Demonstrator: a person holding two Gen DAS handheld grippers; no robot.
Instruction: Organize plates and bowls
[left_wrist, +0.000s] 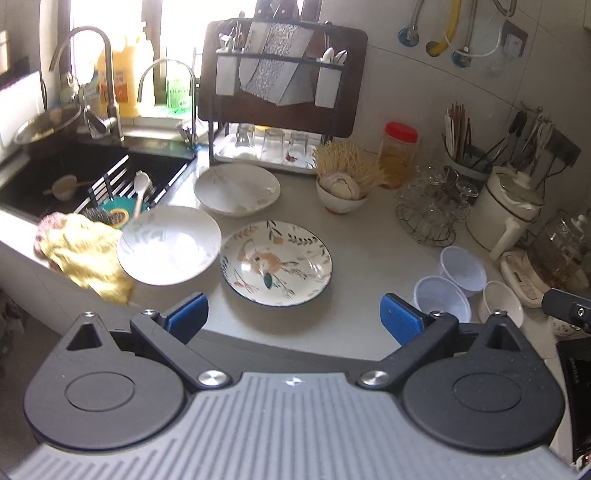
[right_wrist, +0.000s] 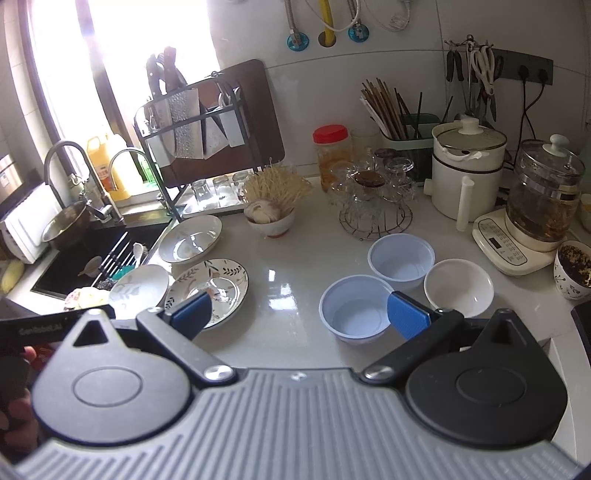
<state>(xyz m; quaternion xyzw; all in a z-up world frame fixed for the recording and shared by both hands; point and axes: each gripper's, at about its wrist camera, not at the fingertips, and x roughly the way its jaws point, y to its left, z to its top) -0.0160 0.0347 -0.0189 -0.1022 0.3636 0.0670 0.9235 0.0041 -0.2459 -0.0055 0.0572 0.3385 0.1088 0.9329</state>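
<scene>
Three plates lie on the grey counter: a flowered plate with a dark rim (left_wrist: 276, 263) (right_wrist: 208, 288), a white leaf-pattern plate (left_wrist: 169, 245) (right_wrist: 139, 290) by the sink edge, and a deep white plate (left_wrist: 237, 189) (right_wrist: 191, 239) behind them. To the right stand two pale blue plastic bowls (right_wrist: 356, 309) (right_wrist: 401, 261) (left_wrist: 441, 298) (left_wrist: 462, 270) and a white bowl (right_wrist: 458, 287) (left_wrist: 500, 303). My left gripper (left_wrist: 293, 319) hangs open above the counter's front edge, short of the flowered plate. My right gripper (right_wrist: 299, 314) is open too, its right finger near the closer blue bowl.
A black sink (left_wrist: 66, 173) with a rack, spoon and yellow cloth (left_wrist: 83, 254) lies left. A dish rack (left_wrist: 280, 92) with glasses stands behind. A bowl of garlic and toothpicks (right_wrist: 271, 218), a red-lidded jar (right_wrist: 331, 155), a glass stand (right_wrist: 375, 199), kettles (right_wrist: 467, 170) and a patterned cup (right_wrist: 572, 269) crowd the back right.
</scene>
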